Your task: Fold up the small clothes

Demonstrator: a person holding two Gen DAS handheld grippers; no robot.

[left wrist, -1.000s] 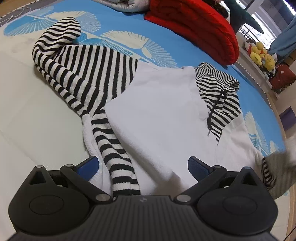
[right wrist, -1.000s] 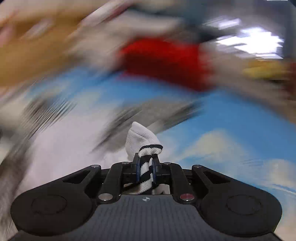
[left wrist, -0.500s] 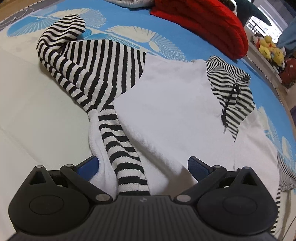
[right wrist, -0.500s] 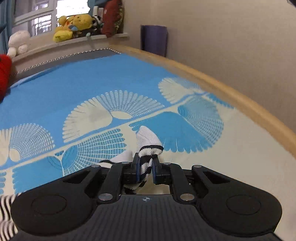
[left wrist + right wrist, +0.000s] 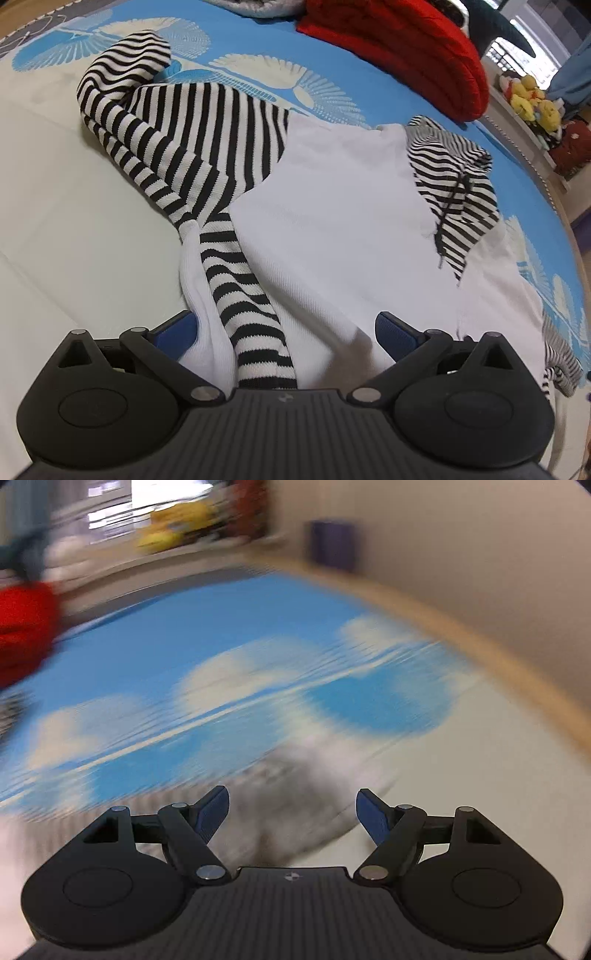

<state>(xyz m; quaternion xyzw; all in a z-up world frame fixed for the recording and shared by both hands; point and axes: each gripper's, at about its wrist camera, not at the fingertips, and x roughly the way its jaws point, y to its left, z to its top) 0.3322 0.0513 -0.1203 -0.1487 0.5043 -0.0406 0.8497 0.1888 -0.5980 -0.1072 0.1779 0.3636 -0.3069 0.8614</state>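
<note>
left claw (image 5: 284,332) apart over striped sleeve (image 5: 251,314); right claw (image 5: 291,814) opening, blurred cloth (image 5: 295,794) between, ungripped.

Striped hoodie (image 5: 332,229) between spread claw (image 5: 288,332)

Bright even daylight, left view sharp, right view motion-blurred, fisheye-curved edges

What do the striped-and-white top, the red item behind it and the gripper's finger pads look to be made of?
Striped-and-white top: knit fabric, matte; fine ribbing and visible stitch rows, probably cotton.
Red item: thick, soft textile with ridged folds, possibly a chunky knit; hard to confirm.
Finger pads of the left gripper: blue, dull, likely rubber; black housing looks like moulded plastic.
</note>
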